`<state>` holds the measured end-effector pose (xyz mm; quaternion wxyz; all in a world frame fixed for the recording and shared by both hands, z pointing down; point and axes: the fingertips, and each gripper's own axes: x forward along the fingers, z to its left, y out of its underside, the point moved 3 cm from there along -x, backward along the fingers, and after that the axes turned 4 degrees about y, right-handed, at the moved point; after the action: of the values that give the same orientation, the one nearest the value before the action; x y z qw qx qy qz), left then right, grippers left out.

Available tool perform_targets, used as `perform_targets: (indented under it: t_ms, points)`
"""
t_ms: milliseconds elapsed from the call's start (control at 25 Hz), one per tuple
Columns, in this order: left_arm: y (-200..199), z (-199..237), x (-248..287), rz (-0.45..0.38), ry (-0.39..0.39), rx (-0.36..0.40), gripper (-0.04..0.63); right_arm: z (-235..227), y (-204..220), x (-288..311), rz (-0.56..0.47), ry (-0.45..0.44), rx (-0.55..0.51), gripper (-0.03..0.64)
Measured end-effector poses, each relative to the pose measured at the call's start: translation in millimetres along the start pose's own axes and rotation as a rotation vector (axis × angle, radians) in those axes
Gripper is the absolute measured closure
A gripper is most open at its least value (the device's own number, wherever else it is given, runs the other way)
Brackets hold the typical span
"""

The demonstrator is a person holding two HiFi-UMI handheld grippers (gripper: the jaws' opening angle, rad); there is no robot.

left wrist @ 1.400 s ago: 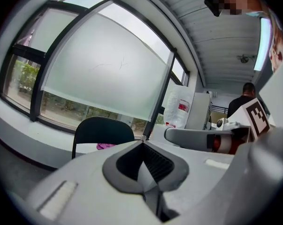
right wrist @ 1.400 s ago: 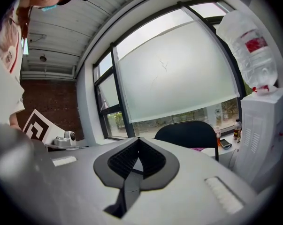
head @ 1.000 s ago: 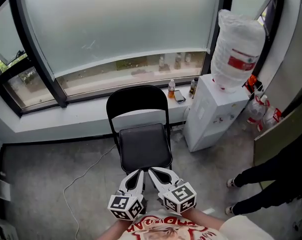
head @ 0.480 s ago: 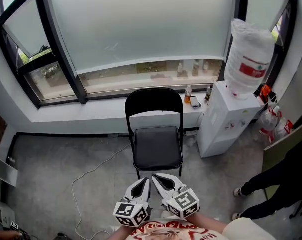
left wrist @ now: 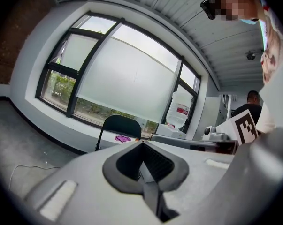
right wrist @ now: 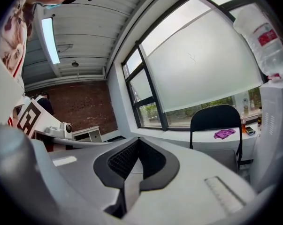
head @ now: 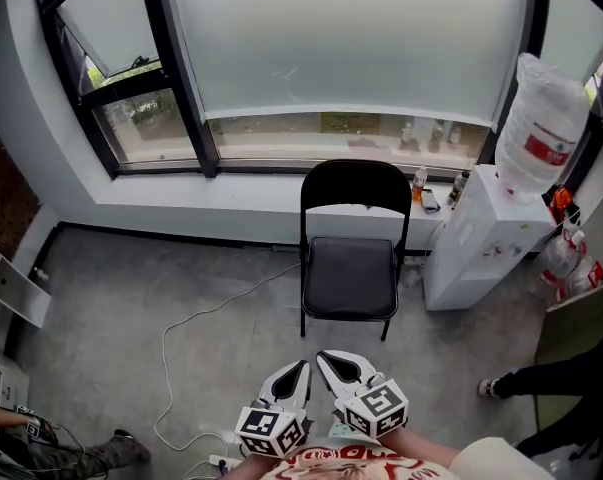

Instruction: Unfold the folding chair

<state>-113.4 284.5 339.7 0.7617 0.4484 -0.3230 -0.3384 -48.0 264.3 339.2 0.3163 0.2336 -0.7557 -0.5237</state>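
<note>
The black folding chair point(head: 351, 273) stands unfolded on the concrete floor, seat flat and its back toward the window sill. It also shows small in the left gripper view as the chair point(left wrist: 118, 125) and in the right gripper view as the chair point(right wrist: 216, 118). My left gripper point(head: 294, 373) and right gripper point(head: 333, 363) are held side by side close to my chest, well short of the chair. Both are shut with nothing between their jaws. The left gripper point(left wrist: 143, 146) and right gripper point(right wrist: 136, 146) point toward the window.
A white water dispenser point(head: 481, 238) with a large bottle point(head: 546, 128) stands right of the chair. Small bottles point(head: 421, 183) and a purple cloth point(right wrist: 224, 133) lie on the sill. A white cable point(head: 201, 318) crosses the floor. A person's legs point(head: 551, 378) are at the right, a white shelf point(head: 11, 288) at the left.
The head view has backed away and swung left, so the chair looks smaller, farther and more to the right. Both grippers stay shut and together.
</note>
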Motion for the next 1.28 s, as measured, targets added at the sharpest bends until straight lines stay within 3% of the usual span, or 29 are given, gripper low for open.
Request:
perform_targets:
  t_ms: [240,480,640,880,1280]
  points:
    - [3,-3,-61,-0.031,0.022,0.007,0.595,59,11,-26,-0.023,0.044,-0.026,0.594]
    - [22,-26,-124,-0.03,0.066,0.036,0.595,107,32,-80,-0.068,0.167,-0.02,0.594]
    - [34,-47,-138,-0.014,0.134,0.068,0.595,126,37,-114,-0.106,0.246,-0.038,0.594]
    - [44,-90,-141,-0.011,0.222,0.101,0.595,129,42,-166,-0.145,0.326,-0.041,0.594]
    - [34,-144,-128,-0.046,0.244,0.142,0.595,110,25,-202,-0.143,0.298,-0.052,0.594]
